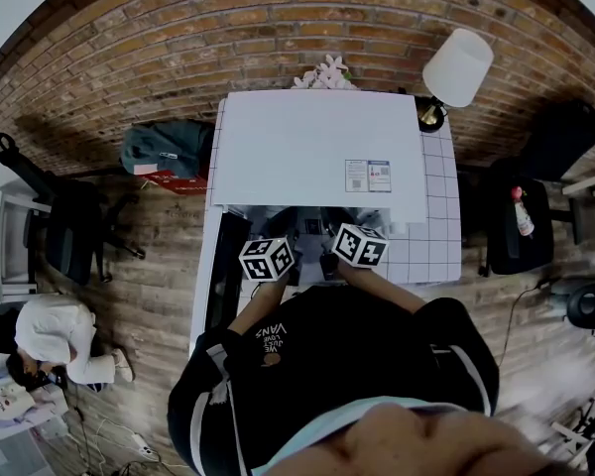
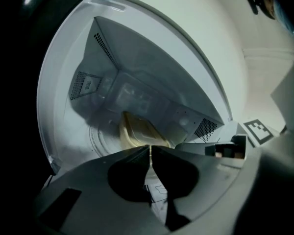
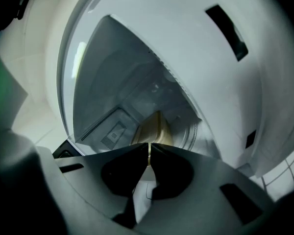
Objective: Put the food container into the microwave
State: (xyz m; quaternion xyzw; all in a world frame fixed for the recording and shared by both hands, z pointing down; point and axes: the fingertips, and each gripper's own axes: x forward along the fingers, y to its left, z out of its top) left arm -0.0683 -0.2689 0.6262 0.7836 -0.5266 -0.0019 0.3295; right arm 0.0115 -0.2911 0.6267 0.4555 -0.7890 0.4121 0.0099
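**Two tools pinch a cream container inside the open microwave**

Two tools reach side by side into the cavity of a white microwave [image 1: 317, 147], which stands on a white gridded tabletop [image 1: 441, 216] against a brick wall [image 1: 178, 38]. The microwave's dark door [image 1: 223, 271] hangs open to the left.

The food container [image 2: 137, 131], a cream-coloured plastic tub, is inside the cavity above the ringed turntable plate [image 2: 100, 138]. Whether it rests on the plate cannot be told.

The left tool [image 2: 149, 151] has its jaws pressed together on the container's near rim, with only a pale sliver showing in the slit. The right tool [image 3: 149, 148] is closed the same way on the rim from the other side, and the tub sits just past its tips.

Two stickers [image 1: 367, 176] lie on the microwave's top, one white with a code square and one partly blue. Their print is too small to read.

The person's black shirt [image 1: 307, 365] carries "VANS" in white, upside down from the head view. The smaller lines beside it are not legible.

A white-shaded lamp [image 1: 456, 67] stands at the tabletop's far right corner.
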